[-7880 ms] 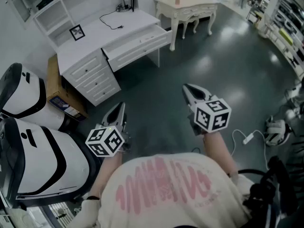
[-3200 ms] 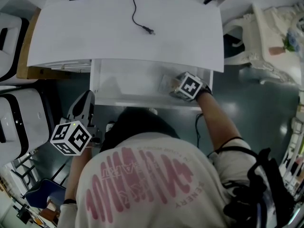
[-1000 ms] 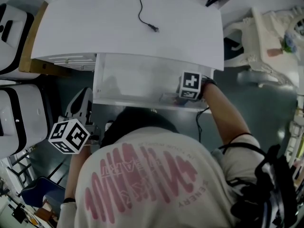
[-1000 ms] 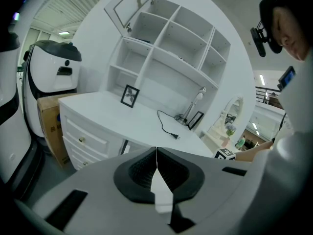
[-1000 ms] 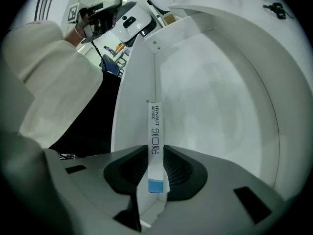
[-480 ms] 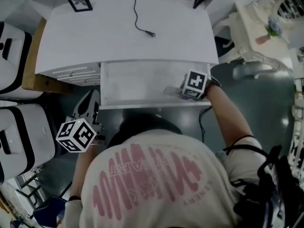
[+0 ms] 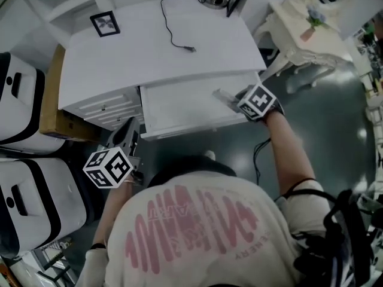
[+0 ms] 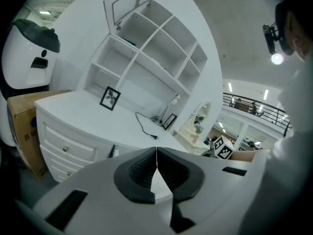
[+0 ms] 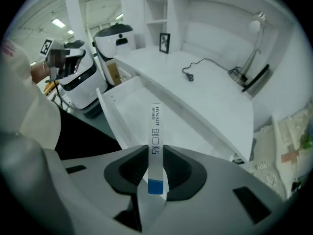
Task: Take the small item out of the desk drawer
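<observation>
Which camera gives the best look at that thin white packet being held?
Right gripper view: the thin white packet stands close up, pinched in the right gripper, print visible. Head view shows only a faint sliver; left gripper view doesn't show it.

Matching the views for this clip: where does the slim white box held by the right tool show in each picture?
Head view: slim white box, right of centre, over the open drawer.
Left gripper view: cannot be made out.
Right gripper view: bottom centre, clamped between the jaws.
Shared landmark: the black picture frame.
</observation>
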### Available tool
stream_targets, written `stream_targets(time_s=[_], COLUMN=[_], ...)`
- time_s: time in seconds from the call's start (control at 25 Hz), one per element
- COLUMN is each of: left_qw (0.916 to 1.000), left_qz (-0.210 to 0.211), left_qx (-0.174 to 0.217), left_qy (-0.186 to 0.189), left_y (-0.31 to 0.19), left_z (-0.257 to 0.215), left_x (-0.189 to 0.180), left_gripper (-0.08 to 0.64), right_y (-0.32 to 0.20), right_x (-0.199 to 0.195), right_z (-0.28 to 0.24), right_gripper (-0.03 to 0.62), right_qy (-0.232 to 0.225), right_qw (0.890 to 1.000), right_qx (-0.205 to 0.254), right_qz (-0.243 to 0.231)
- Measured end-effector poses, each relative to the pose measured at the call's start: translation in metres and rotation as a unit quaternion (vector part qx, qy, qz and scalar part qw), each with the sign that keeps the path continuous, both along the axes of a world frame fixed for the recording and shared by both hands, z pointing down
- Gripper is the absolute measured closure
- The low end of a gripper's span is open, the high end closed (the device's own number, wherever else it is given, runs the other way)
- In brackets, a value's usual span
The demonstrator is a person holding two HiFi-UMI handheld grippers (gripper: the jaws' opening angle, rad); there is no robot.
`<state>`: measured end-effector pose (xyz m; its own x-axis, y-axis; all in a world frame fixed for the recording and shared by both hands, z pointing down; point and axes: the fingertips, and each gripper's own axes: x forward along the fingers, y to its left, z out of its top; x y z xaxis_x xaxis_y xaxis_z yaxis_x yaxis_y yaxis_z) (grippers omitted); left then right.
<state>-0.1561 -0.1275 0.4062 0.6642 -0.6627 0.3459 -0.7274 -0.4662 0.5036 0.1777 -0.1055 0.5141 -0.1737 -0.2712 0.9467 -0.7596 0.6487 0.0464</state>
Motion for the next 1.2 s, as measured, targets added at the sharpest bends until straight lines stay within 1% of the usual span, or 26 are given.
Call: stream_targets(time_s=[0.08,0.24,0.32,0.44,0.56,0.72,0.8,0.92,1.08,1.2], left_qw=[0.9999,0.9995,0.9991,0.9984,0.9979,0.9956,0.9943,0.992,0.9876,0.9848], left_qz=[0.013,0.03,0.038,0.048,0.055,0.078,0.089,0.108,0.139,0.154], left_qx=[0.005,0.012,0.02,0.028,0.032,0.047,0.051,0.056,0.065,0.076], left_qy=[0.002,0.004,0.007,0.008,0.013,0.022,0.026,0.032,0.03,0.025], left_y=[0.008,0.022,0.027,0.031,0.032,0.033,0.035,0.04,0.052,0.062], left_z=[-0.003,-0.01,-0.016,-0.02,-0.022,-0.029,-0.031,-0.034,-0.037,-0.042], left_x=[-0.005,-0.01,-0.009,-0.005,0.001,0.01,0.011,0.008,0.002,-0.003], left_gripper=[0.529,0.529,0.529,0.529,0.529,0.529,0.529,0.529,0.529,0.529], right_y=[0.005,0.022,0.029,0.034,0.036,0.033,0.035,0.045,0.07,0.088], right_x=[-0.007,-0.024,-0.029,-0.033,-0.04,-0.055,-0.066,-0.078,-0.094,-0.106], right_z=[-0.015,-0.035,-0.043,-0.055,-0.071,-0.097,-0.108,-0.126,-0.146,-0.16], right_gripper=[0.489,0.491,0.491,0.491,0.491,0.491,0.491,0.491,0.491,0.49], right_qy=[-0.004,-0.011,-0.016,-0.028,-0.048,-0.089,-0.107,-0.114,-0.136,-0.152], right_qw=[0.998,0.99,0.983,0.97,0.954,0.928,0.918,0.902,0.87,0.852], right_qx=[0.042,0.104,0.135,0.182,0.222,0.267,0.282,0.313,0.353,0.38], right_qz=[0.039,0.091,0.12,0.161,0.197,0.245,0.258,0.276,0.315,0.327])
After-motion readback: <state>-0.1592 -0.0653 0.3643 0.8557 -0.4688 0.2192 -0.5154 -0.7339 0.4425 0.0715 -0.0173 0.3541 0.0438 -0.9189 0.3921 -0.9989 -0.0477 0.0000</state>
